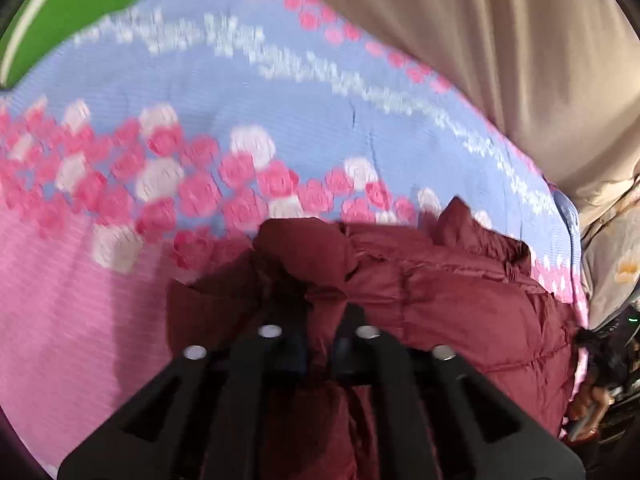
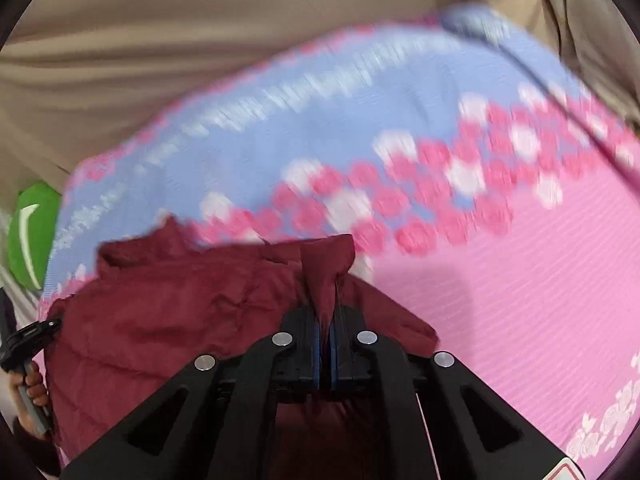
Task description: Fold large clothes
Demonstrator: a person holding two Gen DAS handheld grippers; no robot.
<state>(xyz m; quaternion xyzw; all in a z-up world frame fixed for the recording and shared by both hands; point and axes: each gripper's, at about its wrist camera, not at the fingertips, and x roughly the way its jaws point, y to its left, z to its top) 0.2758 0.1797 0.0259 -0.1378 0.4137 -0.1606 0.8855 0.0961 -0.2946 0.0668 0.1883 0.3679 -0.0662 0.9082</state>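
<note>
A dark red puffer jacket (image 1: 460, 304) lies bunched on a pink and blue flowered bedspread (image 1: 280, 100). My left gripper (image 1: 320, 320) is shut on a fold of the jacket at its left end. In the right wrist view the jacket (image 2: 160, 312) spreads to the left, and my right gripper (image 2: 326, 328) is shut on a pinched ridge of its fabric that stands up between the jaws. The bedspread (image 2: 500, 300) fills the rest of that view. Both views are blurred by motion.
Beige curtain fabric (image 1: 500, 40) hangs behind the bed. A green object (image 1: 80, 0) sits at the bed's far corner, also seen in the right wrist view (image 2: 34, 232). The hand holding the left gripper's handle (image 2: 32, 388) shows at that view's left edge.
</note>
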